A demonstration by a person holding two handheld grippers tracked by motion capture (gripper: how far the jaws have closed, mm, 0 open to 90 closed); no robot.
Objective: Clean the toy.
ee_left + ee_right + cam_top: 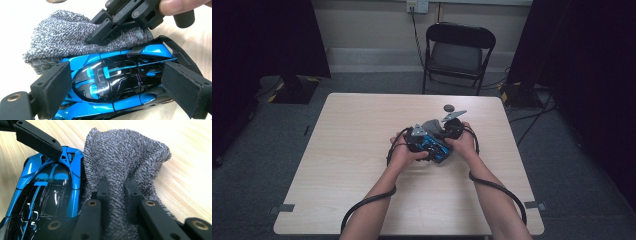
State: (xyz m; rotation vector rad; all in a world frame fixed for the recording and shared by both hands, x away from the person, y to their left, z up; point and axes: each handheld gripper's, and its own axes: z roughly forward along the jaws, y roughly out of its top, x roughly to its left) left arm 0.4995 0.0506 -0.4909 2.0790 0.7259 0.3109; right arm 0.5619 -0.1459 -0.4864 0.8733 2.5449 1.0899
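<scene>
on the table (352, 150): light wood-grain top, bearing the work near its middle, right in front of the person, where both hands meet.
grey cloth (125, 157): a looped terry rag, mottled grey and white, bunched against one long side of the car and touching it; it looks placed to wipe the bodywork.
toy car (112, 82): a glossy blue and black model sports car resting on the table, low and sleek, with a dark canopy, blue stripes along its body and a black rear wing.
left gripper (115, 90): its jaws stand spread across the car, one pad by each end; the pads look to bear on it, probably to keep it steady while the cloth works.
right gripper (117, 192): jaws pressed nearly together, pinching a fold of the cloth; in the left gripper view it comes down onto the cloth just beside the car's roof.
small round object (448, 107): dark, lying on the table just beyond the hands; too small to identify.
</scene>
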